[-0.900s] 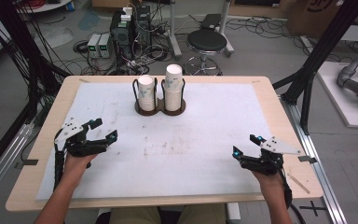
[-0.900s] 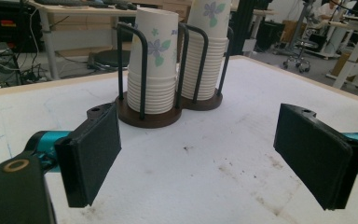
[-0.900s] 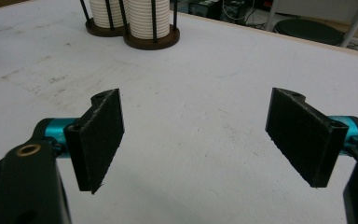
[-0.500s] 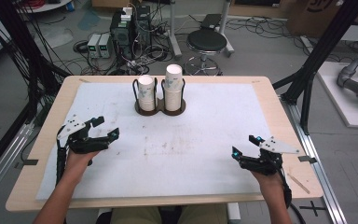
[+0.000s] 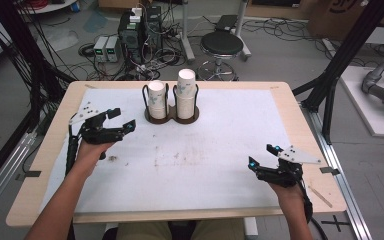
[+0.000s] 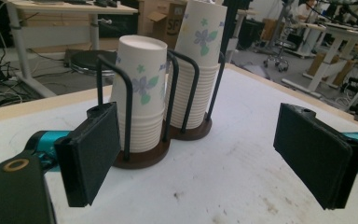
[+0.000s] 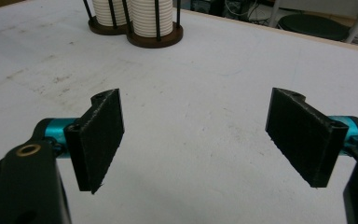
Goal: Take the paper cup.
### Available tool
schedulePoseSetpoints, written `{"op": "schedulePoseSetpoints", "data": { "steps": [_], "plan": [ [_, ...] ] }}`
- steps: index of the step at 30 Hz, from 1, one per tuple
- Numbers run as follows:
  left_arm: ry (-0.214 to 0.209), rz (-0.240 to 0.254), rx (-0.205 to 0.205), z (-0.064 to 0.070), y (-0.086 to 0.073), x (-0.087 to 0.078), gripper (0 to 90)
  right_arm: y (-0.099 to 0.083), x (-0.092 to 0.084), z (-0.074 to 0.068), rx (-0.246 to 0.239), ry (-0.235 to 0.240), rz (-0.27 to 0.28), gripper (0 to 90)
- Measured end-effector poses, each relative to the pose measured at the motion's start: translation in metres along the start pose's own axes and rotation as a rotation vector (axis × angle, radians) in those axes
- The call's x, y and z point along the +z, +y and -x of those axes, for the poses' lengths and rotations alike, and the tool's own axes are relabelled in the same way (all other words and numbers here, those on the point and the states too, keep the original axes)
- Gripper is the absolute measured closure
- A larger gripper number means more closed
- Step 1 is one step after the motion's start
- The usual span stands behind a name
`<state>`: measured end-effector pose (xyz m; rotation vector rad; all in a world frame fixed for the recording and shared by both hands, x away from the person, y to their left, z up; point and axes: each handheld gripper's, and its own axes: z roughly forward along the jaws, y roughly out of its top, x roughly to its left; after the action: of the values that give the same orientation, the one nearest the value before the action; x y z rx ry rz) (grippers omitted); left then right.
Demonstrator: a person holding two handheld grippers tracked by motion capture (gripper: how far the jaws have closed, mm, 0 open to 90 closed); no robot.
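Two stacks of white paper cups with flower prints stand in a dark wire cup holder (image 5: 171,118) at the back middle of the table; the left stack (image 5: 156,98) is shorter than the right stack (image 5: 185,92). In the left gripper view the same holder (image 6: 142,156) and stacks (image 6: 140,88) sit just ahead of the jaws. My left gripper (image 5: 121,120) hovers left of the holder, open and with nothing between its jaws, which point toward the cups. My right gripper (image 5: 261,155) rests near the front right of the table, open too, with nothing between its jaws; the holder (image 7: 154,39) is far ahead.
A white sheet (image 5: 195,155) with faint stains covers the wooden tabletop (image 5: 45,150). Behind the table stand a round stool (image 5: 222,45), computer boxes (image 5: 132,30) and loose cables. Black frame legs (image 5: 337,65) rise at both sides.
My left gripper has moved forward and to the right, closer to the cup holder. The right gripper has stayed in place.
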<state>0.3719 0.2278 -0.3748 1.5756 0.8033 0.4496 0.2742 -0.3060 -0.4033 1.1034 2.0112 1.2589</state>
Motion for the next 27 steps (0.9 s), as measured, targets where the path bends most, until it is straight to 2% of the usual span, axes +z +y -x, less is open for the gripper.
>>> {"op": "schedulePoseSetpoints", "data": {
  "steps": [6, 12, 18, 21, 24, 27],
  "plan": [
    [-0.034, -0.025, 0.040, -0.002, 0.027, 0.027, 15.2, 0.001, 0.001, -0.002, -0.004, 0.004, -0.005, 19.8],
    [-0.032, -0.064, 0.067, -0.006, 0.054, 0.057, 15.4, 0.002, 0.002, -0.003, -0.014, 0.012, -0.005, 19.8],
    [-0.032, -0.077, 0.073, -0.007, 0.067, 0.075, 16.1, 0.002, 0.002, -0.003, -0.008, 0.016, -0.004, 19.8],
    [-0.034, -0.068, 0.054, -0.010, 0.071, 0.081, 16.8, 0.002, 0.002, -0.003, -0.008, 0.020, -0.007, 19.8],
    [-0.011, -0.089, 0.066, -0.013, 0.076, 0.090, 16.8, 0.002, 0.002, -0.003, -0.007, 0.026, -0.006, 19.8],
    [0.004, -0.083, 0.058, -0.016, 0.080, 0.097, 17.0, 0.003, 0.002, -0.003, -0.008, 0.027, -0.003, 19.8]
  ]
}}
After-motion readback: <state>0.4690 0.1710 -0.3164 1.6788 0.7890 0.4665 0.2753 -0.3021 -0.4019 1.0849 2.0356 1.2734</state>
